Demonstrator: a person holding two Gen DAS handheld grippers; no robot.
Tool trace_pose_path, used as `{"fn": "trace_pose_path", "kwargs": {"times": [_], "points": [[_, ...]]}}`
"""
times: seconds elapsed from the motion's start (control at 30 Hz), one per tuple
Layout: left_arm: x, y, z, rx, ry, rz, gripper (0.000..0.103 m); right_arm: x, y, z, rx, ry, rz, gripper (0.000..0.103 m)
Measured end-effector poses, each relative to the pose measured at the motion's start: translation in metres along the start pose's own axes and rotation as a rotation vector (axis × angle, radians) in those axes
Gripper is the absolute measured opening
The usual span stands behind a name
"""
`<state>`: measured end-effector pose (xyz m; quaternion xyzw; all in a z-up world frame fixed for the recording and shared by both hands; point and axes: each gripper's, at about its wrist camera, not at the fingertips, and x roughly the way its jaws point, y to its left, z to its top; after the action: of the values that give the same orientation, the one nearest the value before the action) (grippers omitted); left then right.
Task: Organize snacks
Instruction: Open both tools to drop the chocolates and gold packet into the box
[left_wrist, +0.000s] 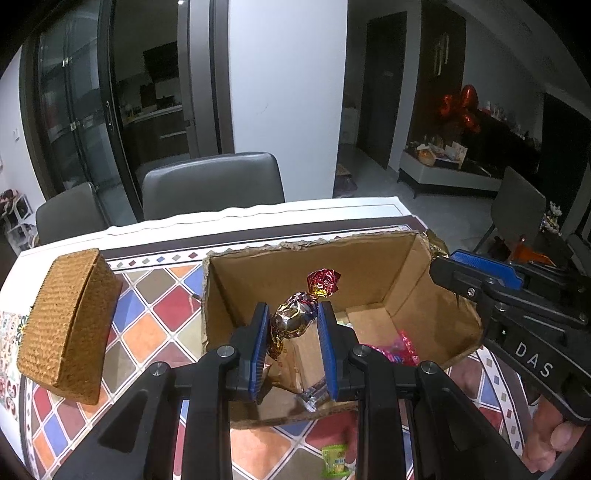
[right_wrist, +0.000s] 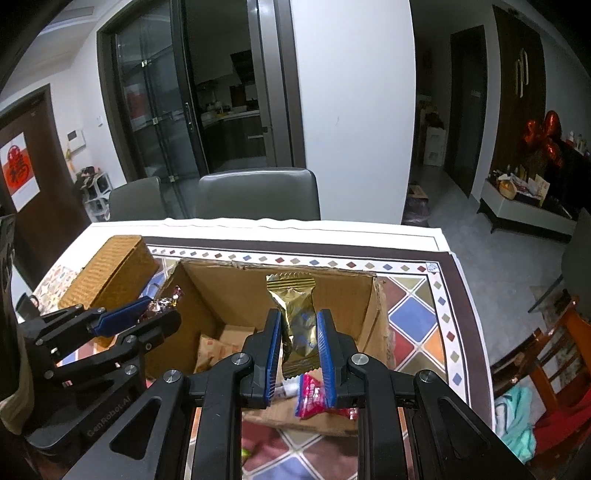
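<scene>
I hold both tongs over the open cardboard box (left_wrist: 369, 266): left tongs (left_wrist: 291, 325) clenched on a foil candy (left_wrist: 293, 319), right tongs (right_wrist: 299, 332) clenched on a gold packet (right_wrist: 297, 317), so that 2 snacks can drop inside.

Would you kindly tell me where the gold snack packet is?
In the right wrist view, the gold snack packet is clamped upright in the right gripper, above the open cardboard box.

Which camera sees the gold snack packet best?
The right wrist view: the gold packet stands front and centre, held between the right gripper's fingers above the cardboard box. The left wrist view shows only a gold scrap behind that gripper.
</scene>
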<state>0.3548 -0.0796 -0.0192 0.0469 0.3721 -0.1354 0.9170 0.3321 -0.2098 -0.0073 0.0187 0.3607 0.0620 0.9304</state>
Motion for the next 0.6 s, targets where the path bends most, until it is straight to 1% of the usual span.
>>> {"fn": "trace_pose_path", "kwargs": {"times": [0.17, 0.27, 0.3, 0.33, 0.37, 0.4, 0.43, 0.47, 0.5, 0.53, 0.6], "points": [[0.009, -0.003, -0.002, 0.006, 0.013, -0.001, 0.029, 0.012, -0.004, -0.002, 0.012, 0.013, 0.004, 0.021], [0.010, -0.002, -0.003, -0.002, 0.012, -0.003, 0.034, 0.017, -0.006, -0.002, 0.012, 0.019, 0.002, 0.021], [0.010, -0.001, -0.004, -0.004, 0.010, 0.001, 0.038, 0.017, -0.006, -0.002, 0.011, 0.017, 0.002, 0.022], [0.010, 0.000, -0.004, -0.005, 0.013, 0.008, 0.047, 0.017, -0.005, -0.002, 0.007, 0.013, 0.002, 0.022], [0.010, 0.000, -0.005, -0.007, 0.011, 0.014, 0.051, 0.019, -0.005, -0.001, 0.004, 0.012, -0.003, 0.023], [0.009, 0.001, -0.005, -0.008, 0.009, 0.022, 0.057, 0.020, -0.005, -0.001, 0.004, 0.013, -0.008, 0.032], [0.008, 0.002, -0.006, -0.009, 0.009, 0.035, 0.060, 0.020, -0.005, -0.001, 0.010, 0.010, -0.014, 0.048], [0.007, 0.003, -0.007, -0.011, 0.008, 0.041, 0.061, 0.019, -0.006, -0.002, 0.016, 0.003, -0.020, 0.054], [0.005, 0.004, -0.007, -0.014, 0.007, 0.043, 0.063, 0.019, -0.007, -0.002, 0.020, -0.002, -0.024, 0.059], [0.004, 0.005, -0.007, -0.019, 0.006, 0.047, 0.068, 0.019, -0.007, -0.002, 0.020, -0.003, -0.029, 0.060], [0.002, 0.006, -0.008, -0.028, 0.001, 0.056, 0.073, 0.019, -0.007, -0.002, 0.023, 0.000, -0.035, 0.060]]}}
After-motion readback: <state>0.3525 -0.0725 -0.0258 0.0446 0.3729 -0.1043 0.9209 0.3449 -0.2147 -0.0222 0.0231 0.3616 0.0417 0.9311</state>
